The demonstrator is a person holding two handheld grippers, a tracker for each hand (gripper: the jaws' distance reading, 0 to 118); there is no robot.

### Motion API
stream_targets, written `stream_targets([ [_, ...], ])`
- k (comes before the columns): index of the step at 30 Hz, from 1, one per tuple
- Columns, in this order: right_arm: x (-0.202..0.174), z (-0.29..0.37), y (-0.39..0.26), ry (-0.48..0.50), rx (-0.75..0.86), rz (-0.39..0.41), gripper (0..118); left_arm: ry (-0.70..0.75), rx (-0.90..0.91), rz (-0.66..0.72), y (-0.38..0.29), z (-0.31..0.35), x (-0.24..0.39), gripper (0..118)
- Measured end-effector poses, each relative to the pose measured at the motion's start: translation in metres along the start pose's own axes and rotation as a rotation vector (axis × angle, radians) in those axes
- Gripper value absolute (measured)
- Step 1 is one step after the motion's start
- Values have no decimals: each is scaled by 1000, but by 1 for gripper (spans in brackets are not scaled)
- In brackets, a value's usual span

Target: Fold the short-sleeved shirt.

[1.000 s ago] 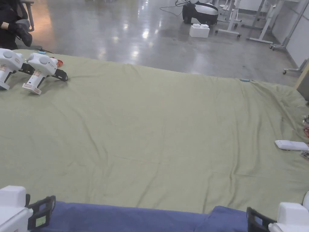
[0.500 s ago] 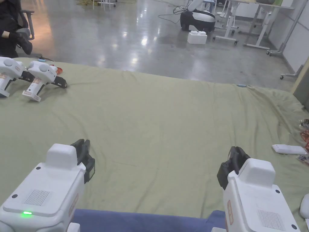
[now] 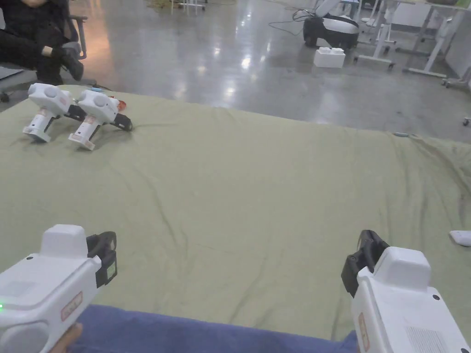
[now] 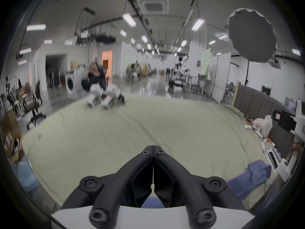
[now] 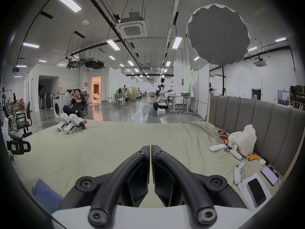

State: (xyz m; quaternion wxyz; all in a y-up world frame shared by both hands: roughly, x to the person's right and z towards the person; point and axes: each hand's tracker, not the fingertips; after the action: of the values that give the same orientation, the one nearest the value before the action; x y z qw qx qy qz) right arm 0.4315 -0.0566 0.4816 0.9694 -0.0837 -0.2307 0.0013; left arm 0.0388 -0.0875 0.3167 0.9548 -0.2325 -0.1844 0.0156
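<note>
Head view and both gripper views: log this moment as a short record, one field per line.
surface: green sheet
garment: blue shirt, at the near edge
left gripper: jaws shut, empty, above the sheet
right gripper: jaws nearly together, empty
spare grippers: two, lying at the far left
bystander: person seated beyond the sheet

No legible text anywhere — stickers on left gripper [image 3: 106,257] and right gripper [image 3: 363,257] too small and blurred to make out.

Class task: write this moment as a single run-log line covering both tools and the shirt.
left tool: shut, empty | right tool: shut, empty | blue shirt: near edge of green sheet, ungrasped
</note>
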Motion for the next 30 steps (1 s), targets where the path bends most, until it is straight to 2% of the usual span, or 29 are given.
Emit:
stream_targets([
  [6,3,-6,-15,15,-84,17,1,-76,-287,149,-29,-6,-76,0],
  [8,3,-7,-18,19,-107,12,1,-130,-356,230,-36,-7,-93,7],
  [10,3,-7,-22,21,-120,16,1,-182,-398,343,-47,-10,-113,21],
  [13,2,-8,-27,24,-144,15,1,-274,-453,430,-62,-17,-132,56],
  [14,1,-9,-29,28,-155,13,1,-323,-477,455,-66,-22,-138,74],
  [15,1,-9,-30,30,-163,11,2,-352,-490,482,-70,-26,-141,84],
  [16,0,-9,-31,32,-171,10,2,-383,-501,515,-74,-33,-149,91],
  [17,0,-10,-32,34,-179,11,1,-421,-516,554,-79,-40,-155,93],
  [20,0,-10,-36,36,-194,10,2,-485,-565,636,-92,-53,-150,92],
  [22,0,-9,-37,35,-205,9,1,-552,-511,664,-96,-52,-148,91],
  [24,0,-9,-39,33,-211,4,2,-606,-532,741,-104,-62,-152,84],
  [25,0,-9,-39,33,-214,3,2,-633,-550,743,-109,-66,-152,78],
  [27,1,-9,-40,30,-221,2,2,-621,-553,695,-113,-69,-146,42],
  [28,0,-9,-41,31,-224,1,2,-585,-555,659,-113,-69,-142,30],
  [30,0,-9,-41,33,-230,1,1,-509,-596,687,-114,-76,-143,20],
])
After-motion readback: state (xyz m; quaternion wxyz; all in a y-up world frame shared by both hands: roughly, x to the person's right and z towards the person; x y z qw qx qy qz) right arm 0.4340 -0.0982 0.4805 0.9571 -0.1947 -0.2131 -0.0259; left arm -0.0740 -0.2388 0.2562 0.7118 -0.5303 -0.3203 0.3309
